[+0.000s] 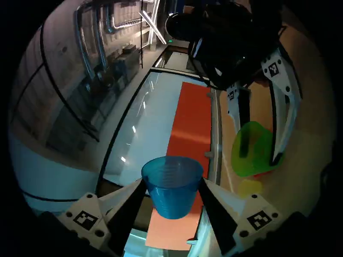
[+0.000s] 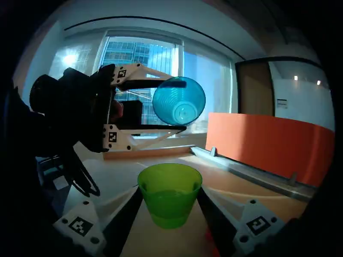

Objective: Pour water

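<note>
Right gripper view: left tongs (image 2: 182, 103) clamp the blue cup (image 2: 178, 96), which is tipped on its side with its mouth facing near, high and far of the green cup (image 2: 169, 199). Right tongs (image 2: 170, 192) grip the green cup upright over the tabletop (image 2: 115, 173); it seems to hold some liquid. Step reads as the pour, blue into green. Next move likely calls for lining up the rims, or righting blue if it is empty. Count: two cups, one blue, one green; two tongs.
</note>
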Demonstrator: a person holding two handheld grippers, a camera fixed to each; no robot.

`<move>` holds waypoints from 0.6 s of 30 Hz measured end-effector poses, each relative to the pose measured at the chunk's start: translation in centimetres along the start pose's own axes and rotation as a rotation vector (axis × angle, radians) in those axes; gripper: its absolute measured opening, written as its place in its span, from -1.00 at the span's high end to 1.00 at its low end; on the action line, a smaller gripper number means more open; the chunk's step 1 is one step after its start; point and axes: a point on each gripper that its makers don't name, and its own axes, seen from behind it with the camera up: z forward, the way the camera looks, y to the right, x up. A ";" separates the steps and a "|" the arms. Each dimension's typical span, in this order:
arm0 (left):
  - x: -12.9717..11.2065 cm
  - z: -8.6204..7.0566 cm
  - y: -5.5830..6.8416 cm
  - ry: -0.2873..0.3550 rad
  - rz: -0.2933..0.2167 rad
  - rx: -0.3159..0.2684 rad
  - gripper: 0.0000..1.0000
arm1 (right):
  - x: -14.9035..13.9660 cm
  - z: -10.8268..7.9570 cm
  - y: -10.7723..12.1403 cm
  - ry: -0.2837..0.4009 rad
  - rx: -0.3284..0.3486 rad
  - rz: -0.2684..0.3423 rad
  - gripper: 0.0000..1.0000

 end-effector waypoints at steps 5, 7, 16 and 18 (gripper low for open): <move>-1.1 0.3 0.7 -0.016 -0.154 -0.014 -0.68 | 0.1 -0.3 0.0 0.002 -0.002 0.000 -0.75; -1.6 0.4 0.7 -0.025 -0.227 -0.016 -0.68 | 0.2 -0.4 0.0 0.003 -0.005 -0.001 -0.75; -2.9 0.2 0.8 -0.054 -0.517 -0.009 -0.68 | 0.6 -0.9 0.3 0.011 -0.014 0.000 -0.75; -3.1 0.1 0.9 -0.053 -0.581 -0.013 -0.68 | 0.6 -1.0 0.3 0.012 -0.016 -0.002 -0.75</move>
